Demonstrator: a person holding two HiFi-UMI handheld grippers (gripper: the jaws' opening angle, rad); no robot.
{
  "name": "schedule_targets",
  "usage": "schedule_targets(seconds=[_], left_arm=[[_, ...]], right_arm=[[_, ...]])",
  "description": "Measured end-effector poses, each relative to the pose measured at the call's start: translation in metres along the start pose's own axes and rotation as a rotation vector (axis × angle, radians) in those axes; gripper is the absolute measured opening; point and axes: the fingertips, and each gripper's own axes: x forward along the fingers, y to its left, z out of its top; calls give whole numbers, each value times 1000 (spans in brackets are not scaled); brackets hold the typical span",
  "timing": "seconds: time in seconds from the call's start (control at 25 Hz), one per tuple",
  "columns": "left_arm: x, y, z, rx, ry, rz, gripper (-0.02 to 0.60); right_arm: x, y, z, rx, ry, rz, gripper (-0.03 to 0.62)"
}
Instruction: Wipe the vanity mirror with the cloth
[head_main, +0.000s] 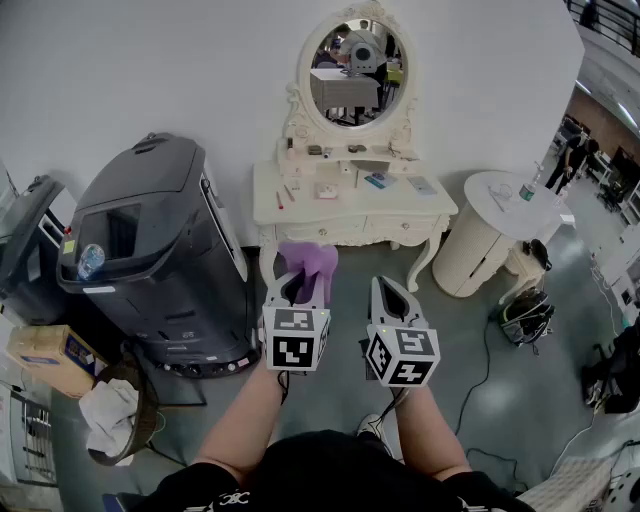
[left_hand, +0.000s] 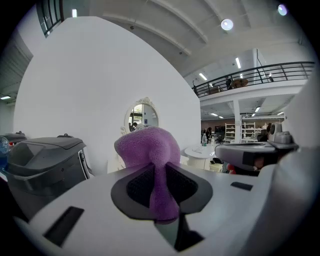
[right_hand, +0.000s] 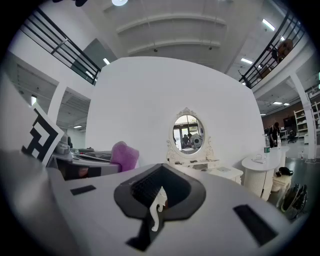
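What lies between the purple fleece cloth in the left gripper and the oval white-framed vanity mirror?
Head view: only the cream dressing table, strewn with small items, separates purple fleece cloth and oval mirror.

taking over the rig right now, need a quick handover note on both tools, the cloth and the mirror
Left tool: shut on the purple cloth, which bunches out past the jaws.
Right tool: shut, holding nothing.
Vanity mirror: upright on the white dressing table against the wall, ahead of both tools.
Done: cloth is gripped and held up toward the mirror.
Left: the cloth is well short of the glass, no contact yet. Step up to the table, press the cloth to the mirror and wipe across it.
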Motion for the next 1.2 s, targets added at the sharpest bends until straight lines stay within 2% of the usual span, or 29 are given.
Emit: schedule_targets(seconds=[0.32, 0.6, 0.76, 1.2], left_arm=[[14, -6, -5, -9, 29, -10, 71], [41, -25, 4, -10, 38, -7, 71], [62, -40, 13, -18, 39, 10, 71], [150, -122, 30, -12, 55, 64, 71]], right_arm=[[6, -8, -8, 2, 23, -6, 8], [10, -41, -8, -29, 37, -17, 8], [13, -76, -6, -29, 40, -20, 8], [22, -210, -1, -12, 58, 18, 8]])
